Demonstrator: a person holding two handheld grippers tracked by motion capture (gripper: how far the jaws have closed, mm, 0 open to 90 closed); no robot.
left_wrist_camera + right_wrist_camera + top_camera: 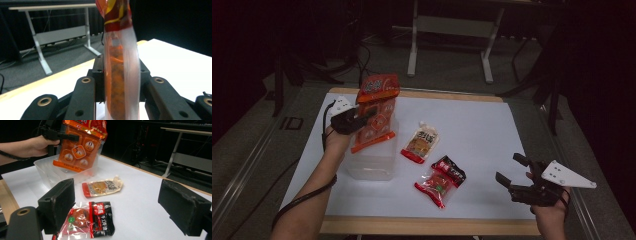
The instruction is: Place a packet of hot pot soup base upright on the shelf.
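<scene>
orange snack bag going into the clear tub

the left gripper (pixel 362 119) clamps the orange bag (pixel 376 112), hanging upright over the clear tub (pixel 371 167). next it likely needs lowering, then letting go. the right gripper (pixel 512 172) waits, jaws spread wide, near the two packets on the table (pixel 482 145).

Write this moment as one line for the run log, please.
left tool: shut on orange snack bag | bag: above clear plastic box | right tool: open, holding nothing

My right gripper (pixel 514 176), lower right, is black with a grey three-cornered plate; brass-ringed screws dot my left gripper (pixel 122 82).
</scene>
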